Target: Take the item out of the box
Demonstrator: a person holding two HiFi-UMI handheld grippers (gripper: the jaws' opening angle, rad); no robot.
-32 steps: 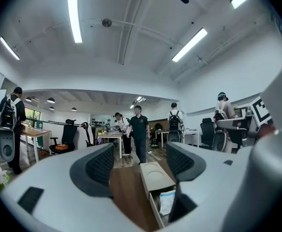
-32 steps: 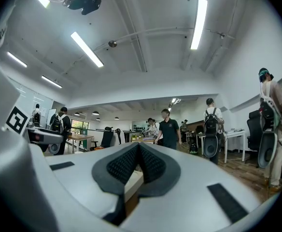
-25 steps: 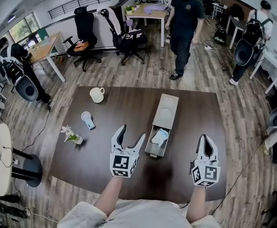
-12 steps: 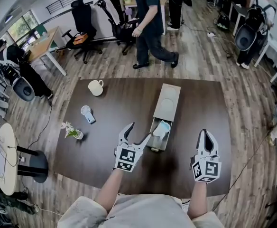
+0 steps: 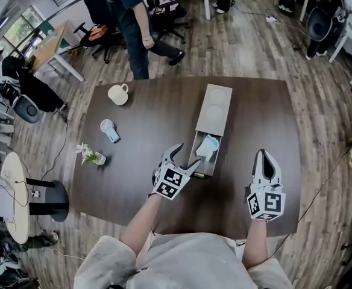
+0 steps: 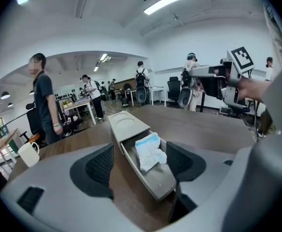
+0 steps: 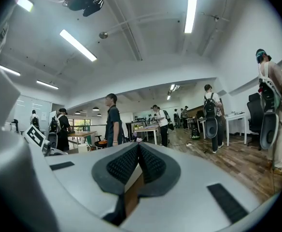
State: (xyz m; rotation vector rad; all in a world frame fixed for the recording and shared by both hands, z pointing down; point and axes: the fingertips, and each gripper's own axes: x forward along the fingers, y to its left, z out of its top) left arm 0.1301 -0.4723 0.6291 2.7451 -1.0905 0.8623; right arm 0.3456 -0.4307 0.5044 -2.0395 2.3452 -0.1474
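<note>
Near the box [image 5: 215, 110], left tongs [image 5: 187, 154] spread wide, right tongs [image 5: 264, 156] closed

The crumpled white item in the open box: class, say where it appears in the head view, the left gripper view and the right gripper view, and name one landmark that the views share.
Head view: item in the open box, near centre.
Left gripper view: centre, in the box, seen between the open fingers.
Right gripper view: not in it.
Shared landmark: the white mug, in all three views.

The pulled-out drawer [image 5: 202, 167] is open-topped, leaving the crumpled item [image 5: 207, 146] clear from above
</note>
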